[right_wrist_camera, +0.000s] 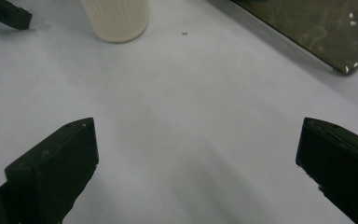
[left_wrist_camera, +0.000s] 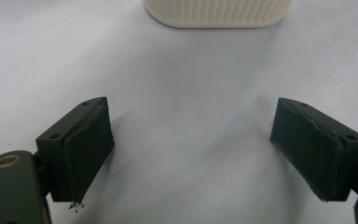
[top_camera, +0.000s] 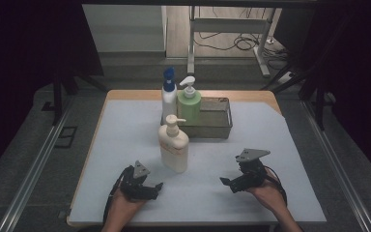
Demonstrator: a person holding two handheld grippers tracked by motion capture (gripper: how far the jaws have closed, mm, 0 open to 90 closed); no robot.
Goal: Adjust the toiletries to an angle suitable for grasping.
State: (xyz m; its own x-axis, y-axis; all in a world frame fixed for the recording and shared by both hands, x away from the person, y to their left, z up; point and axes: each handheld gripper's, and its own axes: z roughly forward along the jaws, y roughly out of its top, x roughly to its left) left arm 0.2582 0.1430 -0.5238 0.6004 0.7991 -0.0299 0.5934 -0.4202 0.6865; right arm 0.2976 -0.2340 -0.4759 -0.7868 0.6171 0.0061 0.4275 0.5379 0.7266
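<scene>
A cream pump bottle [top_camera: 174,145] stands upright mid-table on the white mat; its ribbed base [left_wrist_camera: 216,11] lies ahead of my left jaws and shows as the cream bottle base [right_wrist_camera: 115,18] at upper left in the right gripper view. Behind it a green pump bottle [top_camera: 189,104] stands in the left end of a metal tray [top_camera: 220,125], with a white bottle with a blue cap [top_camera: 168,96] just left of the tray. My left gripper [top_camera: 155,189] rests open near the front edge, left of the cream bottle. My right gripper [top_camera: 228,184] rests open at the front right. Both hold nothing.
The tray's corner [right_wrist_camera: 349,65] shows at upper right in the right gripper view. The other gripper's jaw tip [right_wrist_camera: 7,14] appears at its top left. Bare mat [top_camera: 125,130] lies left of the bottles. Table legs and cables [top_camera: 241,41] stand beyond the far edge.
</scene>
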